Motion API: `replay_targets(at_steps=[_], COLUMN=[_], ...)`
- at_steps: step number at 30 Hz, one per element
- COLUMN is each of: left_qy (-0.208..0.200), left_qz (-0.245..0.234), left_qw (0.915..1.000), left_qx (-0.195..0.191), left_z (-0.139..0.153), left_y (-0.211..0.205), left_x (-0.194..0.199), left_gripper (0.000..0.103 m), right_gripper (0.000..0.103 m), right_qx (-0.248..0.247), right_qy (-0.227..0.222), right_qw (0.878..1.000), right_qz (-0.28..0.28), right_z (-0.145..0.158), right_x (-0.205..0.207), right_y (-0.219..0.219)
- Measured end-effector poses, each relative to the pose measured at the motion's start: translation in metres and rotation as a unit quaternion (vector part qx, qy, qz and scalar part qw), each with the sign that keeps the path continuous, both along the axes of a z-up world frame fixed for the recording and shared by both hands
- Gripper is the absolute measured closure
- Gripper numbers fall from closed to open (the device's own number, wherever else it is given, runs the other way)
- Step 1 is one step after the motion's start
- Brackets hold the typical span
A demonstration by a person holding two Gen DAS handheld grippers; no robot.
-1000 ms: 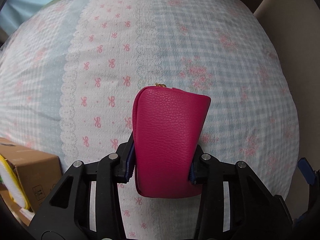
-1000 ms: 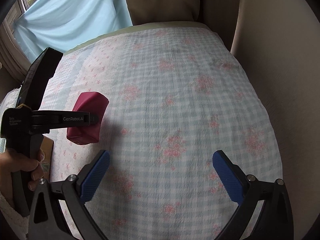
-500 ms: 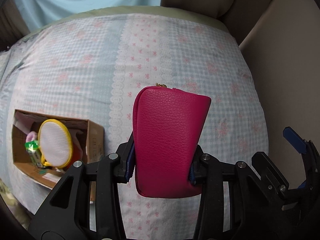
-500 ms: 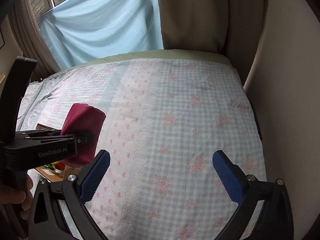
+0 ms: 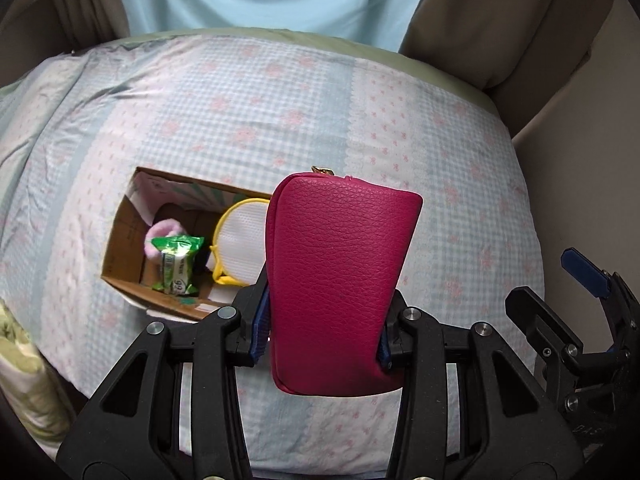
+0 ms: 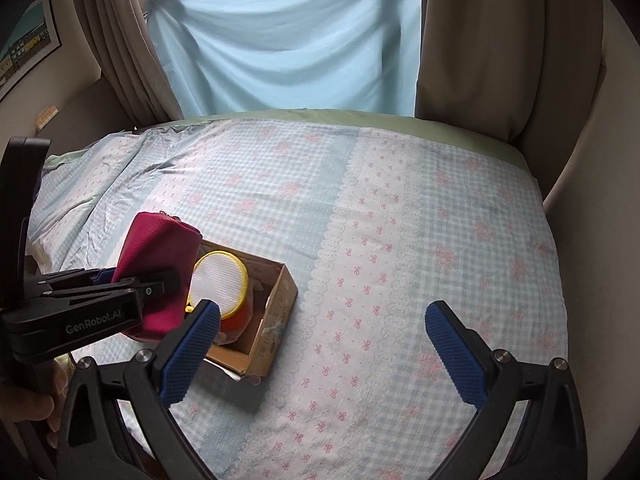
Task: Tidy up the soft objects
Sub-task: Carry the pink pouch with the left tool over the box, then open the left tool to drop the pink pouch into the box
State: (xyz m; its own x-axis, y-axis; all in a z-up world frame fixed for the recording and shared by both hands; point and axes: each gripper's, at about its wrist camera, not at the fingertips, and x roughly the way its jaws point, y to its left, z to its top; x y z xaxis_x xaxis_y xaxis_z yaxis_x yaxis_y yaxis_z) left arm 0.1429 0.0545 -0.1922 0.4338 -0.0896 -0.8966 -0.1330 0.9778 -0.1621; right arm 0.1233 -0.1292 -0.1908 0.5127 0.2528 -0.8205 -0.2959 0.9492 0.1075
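My left gripper (image 5: 320, 332) is shut on a magenta leather pouch (image 5: 340, 280), held in the air above the bed, just right of an open cardboard box (image 5: 120, 248). The right wrist view shows the same pouch (image 6: 160, 264) in the left gripper (image 6: 132, 292) beside the box (image 6: 272, 320). Inside the box lie a yellow-rimmed white mesh disc (image 5: 240, 240), a green packet (image 5: 178, 264) and a pink fluffy item (image 5: 160, 236). My right gripper (image 6: 320, 348) is open with nothing between its blue pads, hovering over the bedspread to the right of the box.
The bed has a blue-and-pink checked bedspread (image 6: 400, 240). A light blue curtain (image 6: 288, 40) and beige drapes (image 6: 500, 48) hang behind it. A beige wall (image 5: 580, 160) borders the right side. A green patterned cushion (image 5: 20, 368) lies at the bed's left edge.
Both grippers rose and swung left over the bed. The cardboard box came into view under the left gripper. The pouch stays clamped; the right gripper stays open.
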Motion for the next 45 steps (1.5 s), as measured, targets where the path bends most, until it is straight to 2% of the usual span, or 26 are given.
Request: replay_targets(at_steps=[6, 16, 21, 30, 31, 32, 35, 37, 41, 45], left_qy=[0.012, 0.05, 0.076, 0.133, 0.139, 0.139, 0.12, 0.108, 0.112, 0.109], left_qz=[0.0, -0.037, -0.05, -0.074, -0.08, -0.087, -0.101, -0.114, -0.137, -0.137], left_qw=[0.9999, 0.998, 0.9958, 0.9883, 0.9871, 0.9864, 0.9875, 0.9876, 0.9841, 0.9841], left_qx=[-0.003, 0.0, -0.002, -0.009, -0.01, -0.007, 0.007, 0.011, 0.018, 0.027], left_z=[-0.007, -0.058, -0.097, -0.157, -0.162, -0.165, -0.162, -0.158, -0.161, -0.157], left_y=[0.069, 0.151, 0.171, 0.174, 0.174, 0.172, 0.169, 0.167, 0.162, 0.161], left_x=[-0.007, 0.023, 0.05, 0.077, 0.078, 0.079, 0.075, 0.072, 0.067, 0.063], left_gripper=[0.066, 0.066, 0.066, 0.065, 0.063, 0.056, 0.001, 0.0, 0.0, 0.0], right_gripper=[0.001, 0.001, 0.001, 0.001, 0.001, 0.001, 0.001, 0.001, 0.001, 0.001], right_qx=[0.0, -0.006, -0.02, -0.028, -0.03, -0.031, -0.027, -0.029, -0.024, -0.017], right_qy=[0.015, 0.043, 0.066, 0.12, 0.123, 0.124, 0.131, 0.135, 0.137, 0.13], right_qw=[1.0, 0.997, 0.993, 0.986, 0.985, 0.985, 0.983, 0.982, 0.98, 0.979], right_qz=[-0.013, -0.07, -0.096, -0.114, -0.116, -0.119, -0.127, -0.131, -0.146, -0.156], right_z=[-0.003, -0.029, -0.059, -0.109, -0.11, -0.112, -0.117, -0.12, -0.122, -0.12], right_x=[-0.006, 0.004, 0.021, 0.049, 0.05, 0.051, 0.054, 0.057, 0.058, 0.054], right_y=[0.053, 0.12, 0.139, 0.153, 0.154, 0.155, 0.155, 0.154, 0.149, 0.144])
